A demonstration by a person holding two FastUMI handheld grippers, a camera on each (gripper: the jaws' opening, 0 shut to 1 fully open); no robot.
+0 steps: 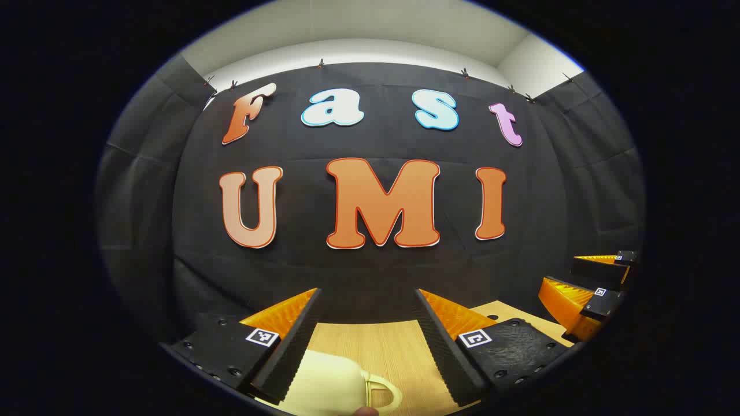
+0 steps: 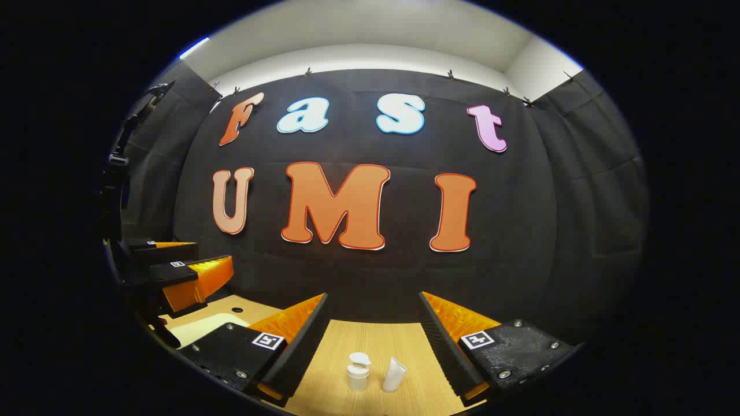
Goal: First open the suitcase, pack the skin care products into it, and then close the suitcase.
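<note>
Light wooden table (image 2: 370, 341), cream suitcase (image 1: 324, 378) lying on it, white jar (image 2: 358, 372) and white tube (image 2: 393, 374) standing side by side

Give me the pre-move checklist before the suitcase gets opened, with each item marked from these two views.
1. Left gripper open and holding nothing: ok, fingers spread with bare table between them.
2. Right gripper open and holding nothing: ok, fingers spread.
3. Suitcase within reach of the left gripper: ok, the cream case with its handle lies just below the fingers.
4. Suitcase shut: cannot tell, too little of it is in the left gripper view.
5. Skin care products located: ok, a white pump bottle and a white tube stand apart ahead of the right gripper.
6. Grippers apart from each other: ok.
</note>
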